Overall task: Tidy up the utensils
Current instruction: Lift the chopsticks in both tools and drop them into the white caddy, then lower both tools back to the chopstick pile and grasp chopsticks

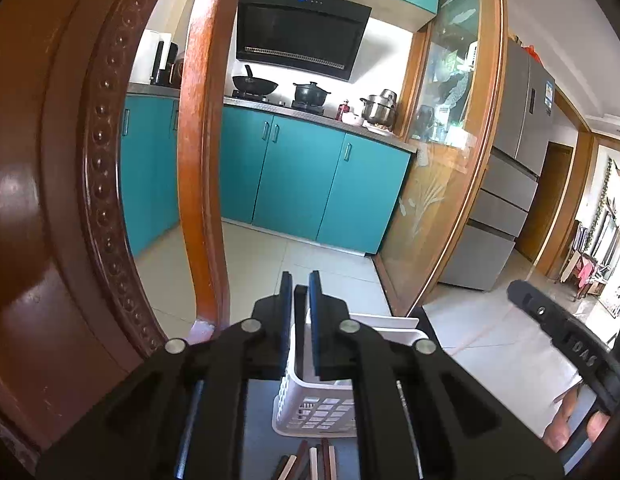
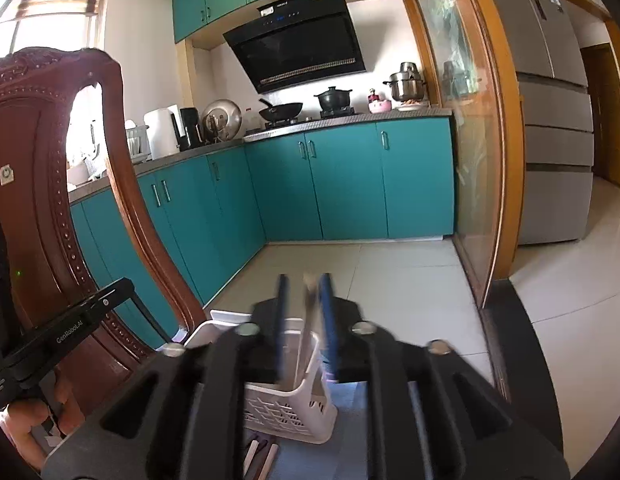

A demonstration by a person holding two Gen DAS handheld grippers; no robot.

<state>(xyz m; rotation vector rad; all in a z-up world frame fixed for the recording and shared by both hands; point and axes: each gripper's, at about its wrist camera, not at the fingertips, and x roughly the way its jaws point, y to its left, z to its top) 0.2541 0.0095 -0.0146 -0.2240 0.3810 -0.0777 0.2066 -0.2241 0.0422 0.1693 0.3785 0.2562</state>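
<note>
We see chopsticks lying nearest, just before the white basket; over it our left gripper clamps a dark stick; our right gripper stands parted, a blurred stick between; teal cabinets beyond.

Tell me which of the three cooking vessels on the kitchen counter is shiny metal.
The stacked steel pot, rightmost, beside the glass partition. The wok and the lidded casserole pot left of it are both black.
</note>
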